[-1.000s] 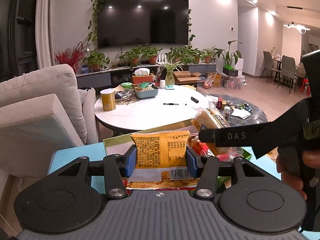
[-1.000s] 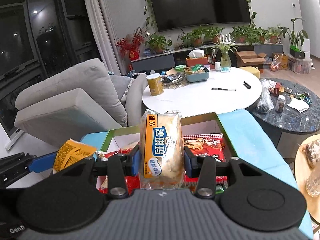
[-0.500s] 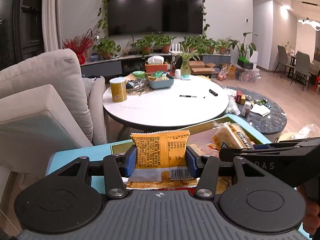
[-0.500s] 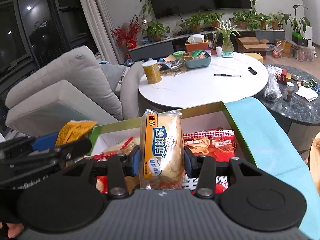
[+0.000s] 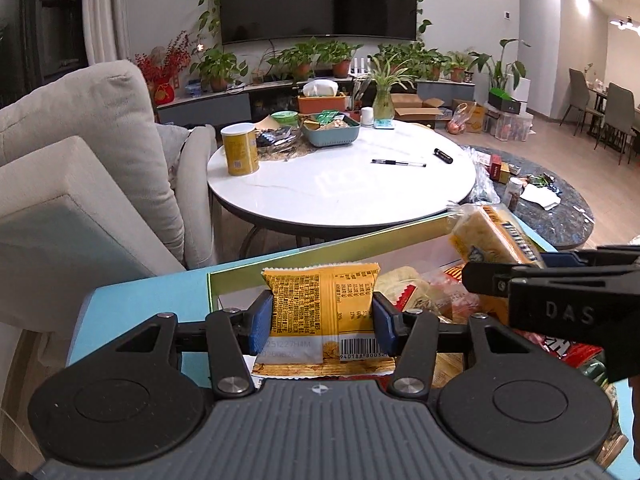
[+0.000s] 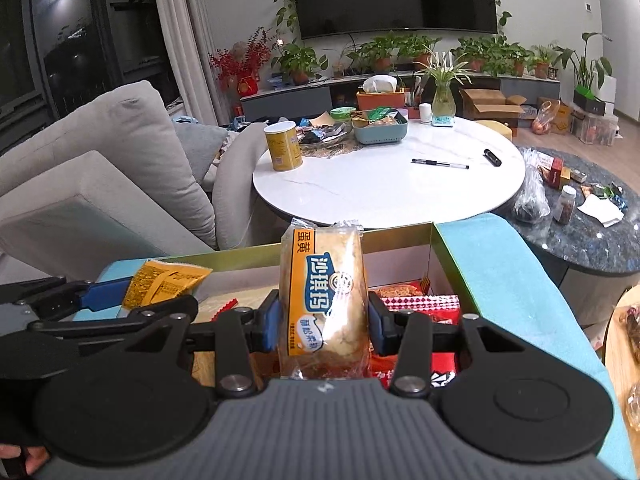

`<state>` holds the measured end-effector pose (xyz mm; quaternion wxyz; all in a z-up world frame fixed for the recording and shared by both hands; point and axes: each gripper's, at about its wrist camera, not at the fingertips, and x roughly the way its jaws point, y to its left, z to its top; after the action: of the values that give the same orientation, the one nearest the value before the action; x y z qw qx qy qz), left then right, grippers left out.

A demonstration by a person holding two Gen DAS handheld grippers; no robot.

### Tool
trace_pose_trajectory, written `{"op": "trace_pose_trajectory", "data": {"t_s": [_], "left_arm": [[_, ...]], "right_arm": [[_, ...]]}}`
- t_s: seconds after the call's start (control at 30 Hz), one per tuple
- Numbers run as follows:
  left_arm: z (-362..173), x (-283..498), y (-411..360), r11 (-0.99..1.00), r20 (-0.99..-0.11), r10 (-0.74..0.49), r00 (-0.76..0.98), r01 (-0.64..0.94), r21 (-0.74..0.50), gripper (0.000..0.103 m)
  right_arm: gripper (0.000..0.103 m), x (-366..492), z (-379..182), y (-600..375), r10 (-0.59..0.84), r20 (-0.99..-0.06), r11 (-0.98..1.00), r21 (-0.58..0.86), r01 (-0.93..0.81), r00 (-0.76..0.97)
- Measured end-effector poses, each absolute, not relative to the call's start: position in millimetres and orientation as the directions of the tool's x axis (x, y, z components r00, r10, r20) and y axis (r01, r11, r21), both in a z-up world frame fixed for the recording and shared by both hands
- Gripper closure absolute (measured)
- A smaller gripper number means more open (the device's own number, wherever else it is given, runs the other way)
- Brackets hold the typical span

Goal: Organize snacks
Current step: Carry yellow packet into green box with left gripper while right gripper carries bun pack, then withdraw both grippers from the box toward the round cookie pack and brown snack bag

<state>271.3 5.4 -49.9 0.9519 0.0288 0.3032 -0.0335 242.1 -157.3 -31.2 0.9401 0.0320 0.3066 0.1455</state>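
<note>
left gripper [image 5: 323, 316]: jaws opening a little, blue pads still touching both sides of one yellow snack packet [image 5: 320, 308], held upright over the near-left part of the box
right gripper [image 6: 323, 318]: jaws opening a little, pads pinching one clear-wrapped egg-yolk cake pack [image 6: 323, 300], upright over the middle of the box
snack box [image 6: 436, 240]: one, open, green-gold rim, on a light-blue surface [image 6: 500, 264]; near side of the scene, round white table [image 6: 384, 188] beyond it
inside box: red packs at right [image 6: 416, 304], more wrappers at left; exact count can't tell, overlapped
packets in grip: two, one per gripper
risk 1: both packs let go together, likely drop tilted and land on top of other snacks, pile not sorted
risk 2: grippers are close side by side, fingers could bump, knocking a pack past the rim
risk 3: cake pack is soft, too firm a squeeze could crush it
table items: one yellow can [image 6: 283, 146], one teal basket [image 6: 380, 130], one pen [image 6: 440, 165]
</note>
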Motion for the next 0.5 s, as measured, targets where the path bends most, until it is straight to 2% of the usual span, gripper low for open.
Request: {"op": "trace_pose_trajectory", "data": {"t_s": [0.1,0.23,0.5], "left_arm": [[-47,268,5,0.997,-0.564,-0.038,0.825,0.068,0.033,0.042],[-41,260,6,0.997,-0.544,-0.026,0.839,0.063,0.049,0.041],[-25,230,12,0.998,-0.495,-0.021,0.869,0.049,0.044,0.038]], "right_arm": [[0.025,241,-31,-163,0.317,-0.566,0.948,0.185,-0.257,0.761],[0.025,237,-24,-170,0.334,-0.542,0.942,0.223,-0.251,0.771],[0.025,220,-12,-186,0.304,-0.519,0.951,0.206,-0.228,0.798]]}}
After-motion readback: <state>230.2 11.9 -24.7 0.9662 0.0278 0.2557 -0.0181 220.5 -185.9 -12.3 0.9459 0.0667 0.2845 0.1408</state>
